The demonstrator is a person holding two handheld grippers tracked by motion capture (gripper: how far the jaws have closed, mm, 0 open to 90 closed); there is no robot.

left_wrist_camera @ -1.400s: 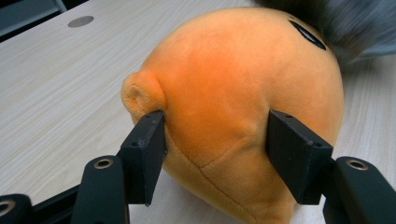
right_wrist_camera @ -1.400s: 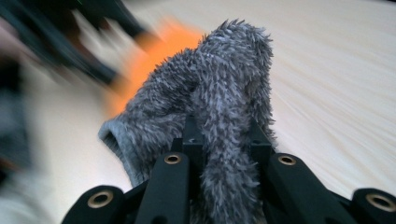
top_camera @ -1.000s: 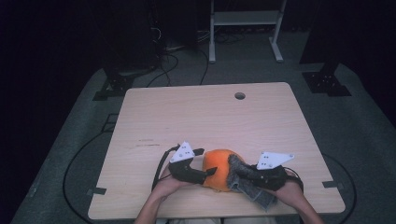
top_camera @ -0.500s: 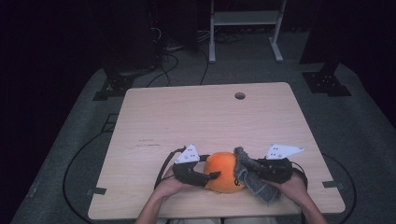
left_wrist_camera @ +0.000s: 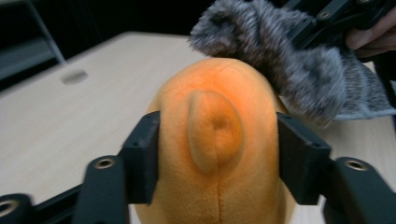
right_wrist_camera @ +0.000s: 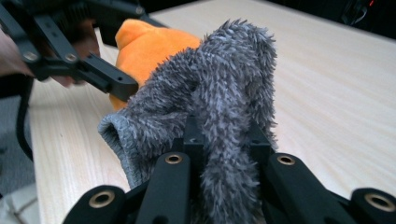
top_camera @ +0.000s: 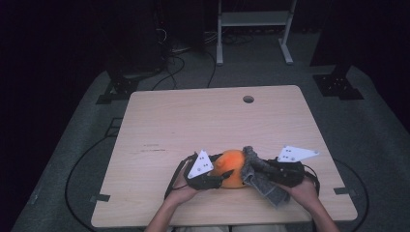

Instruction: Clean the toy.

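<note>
Saw first a pale wooden table [top_camera: 193, 125] on a dark floor, with cables on the ground around it. Noted most of the top bare, and the work gathered close to the near edge, a little right of the middle.

Found there an orange plush toy [left_wrist_camera: 215, 140], round and soft, with a small raised flap and a seam down the side that faced the left gripper view. Found it resting on the table between the two hands.

Saw next a grey fuzzy sock [right_wrist_camera: 224, 93], draped against the right side of the toy and touching it, with its open cuff hanging toward the table edge in the high view.

Noted the left gripper [top_camera: 220, 176] reaching in from the left. Had just been closing its jaws, with the toy between them; saw both black pads against the two sides of the toy, at a middle width.

Noted the right gripper [top_camera: 263, 169] clamped narrow on the sock, with the fabric bunched up between the jaws and spilling over them in the right gripper view.

Saw last a small round hole [top_camera: 248, 99] near the far edge of the table, well apart from the toy.
</note>
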